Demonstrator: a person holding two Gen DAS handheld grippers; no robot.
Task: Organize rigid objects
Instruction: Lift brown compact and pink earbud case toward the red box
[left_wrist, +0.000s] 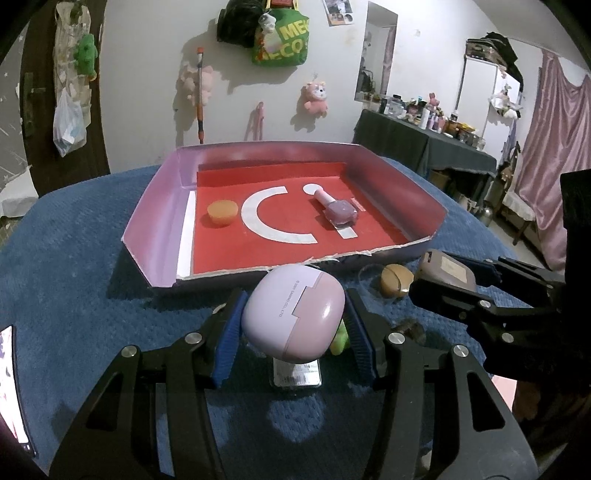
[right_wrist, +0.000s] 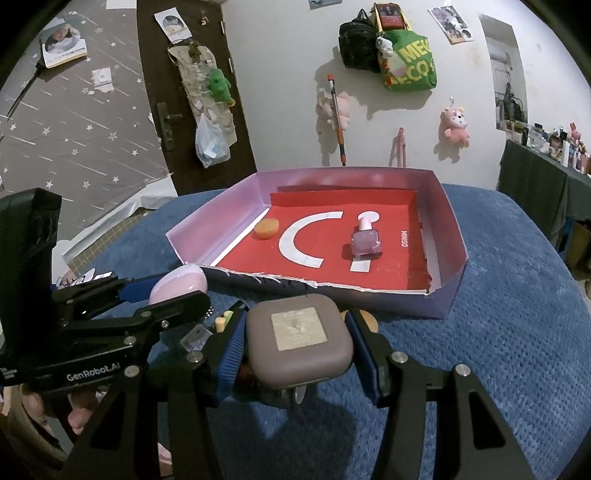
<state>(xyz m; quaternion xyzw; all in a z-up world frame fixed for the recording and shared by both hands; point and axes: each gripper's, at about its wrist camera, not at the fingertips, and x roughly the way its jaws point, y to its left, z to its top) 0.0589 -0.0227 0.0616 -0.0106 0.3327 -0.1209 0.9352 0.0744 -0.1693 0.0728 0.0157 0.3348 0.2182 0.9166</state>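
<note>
2 cases (left_wrist: 293, 314) (right_wrist: 299, 345) btwn gripper pads, clamped

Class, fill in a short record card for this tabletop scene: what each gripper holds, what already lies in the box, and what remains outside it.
left gripper: shut on lilac earbud case
right gripper: shut on grey-brown square case
box: open, pink walls, red floor, on blue cloth
in box: orange cap at left; nail polish bottle lying at right
outside box: brown round piece by the front wall; small yellow-green item behind the lilac case
both cases: not yet in box
</note>
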